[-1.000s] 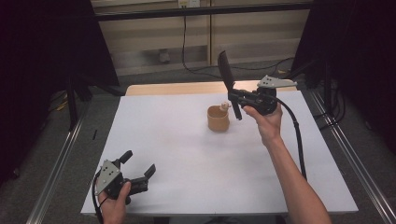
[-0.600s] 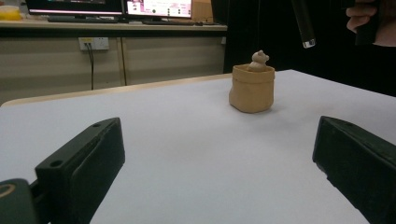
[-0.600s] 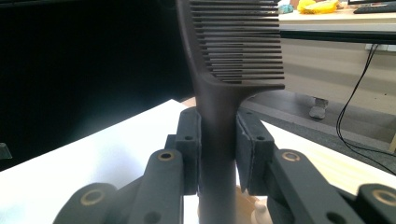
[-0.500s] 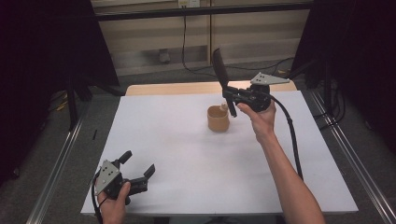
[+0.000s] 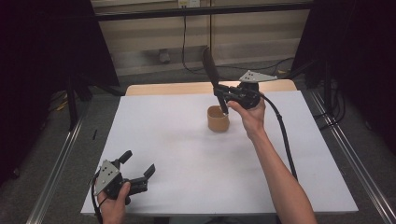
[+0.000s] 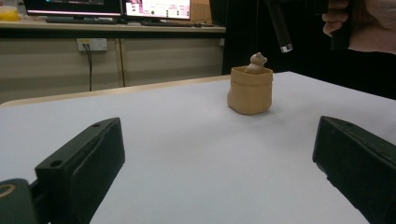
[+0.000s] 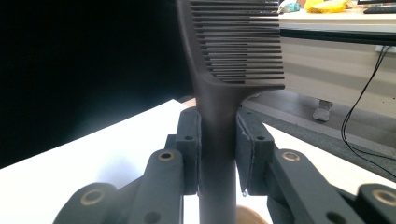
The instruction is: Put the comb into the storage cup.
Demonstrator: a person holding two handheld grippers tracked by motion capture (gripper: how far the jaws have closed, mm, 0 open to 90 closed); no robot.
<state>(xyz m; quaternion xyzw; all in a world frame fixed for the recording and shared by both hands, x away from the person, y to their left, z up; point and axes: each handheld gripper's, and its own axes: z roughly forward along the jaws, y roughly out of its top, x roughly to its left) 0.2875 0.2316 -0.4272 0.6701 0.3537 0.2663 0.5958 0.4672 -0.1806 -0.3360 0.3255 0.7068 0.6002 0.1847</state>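
Note:
A black comb stands nearly upright, teeth end up, and my right gripper is shut on its handle. The handle's lower end hangs just over the right rim of a small tan pot on the white table. In the left gripper view the pot holds a small tan figure, with the comb's handle tip above it to the right. My left gripper rests at the table's near left, open, with nothing between its jaws.
A strip of bare wood runs along the table's far edge. Metal rails lie on the floor on both sides. A black cable trails from the right gripper along the forearm. Dark curtains and cables stand behind the table.
The right gripper has carried the comb to the left, from beside the pot to over its right rim. The left gripper has stayed in place.

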